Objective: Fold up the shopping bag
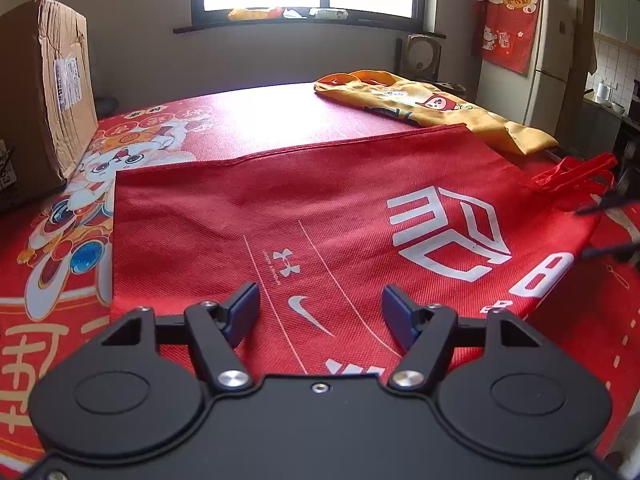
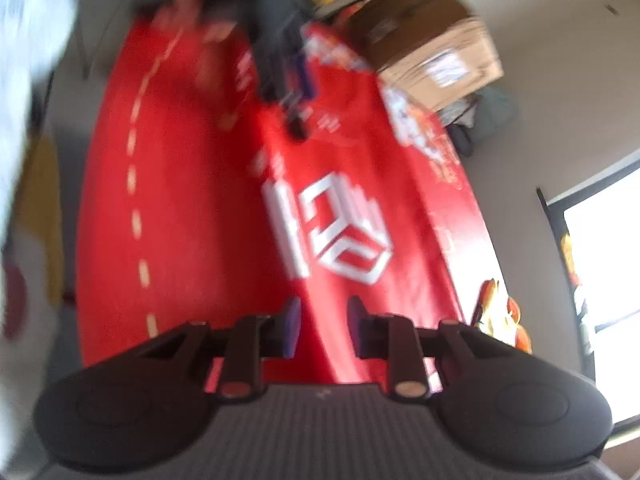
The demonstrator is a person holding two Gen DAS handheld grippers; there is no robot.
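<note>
A red non-woven shopping bag [image 1: 320, 208] with white logos lies flat on the red tablecloth [image 1: 260, 112], its red handles [image 1: 576, 176] bunched at the right end. My left gripper [image 1: 320, 308] hovers open over the bag's near part, with nothing between its blue pads. The right gripper's dark fingers [image 1: 600, 208] show at the right edge beside the handles, spread apart. The right wrist view is blurred: my right gripper [image 2: 324, 316] stands a little open above the bag [image 2: 340, 220], whose long edge runs beneath the gap. The pads do not press on it.
A yellow bag [image 1: 420, 108] lies at the table's far right. A large cardboard box [image 1: 40, 92] stands at the left edge, also the box [image 2: 432, 48] in the right wrist view. A fridge [image 1: 532, 60] with a red cloth stands beyond the table, under a bright window.
</note>
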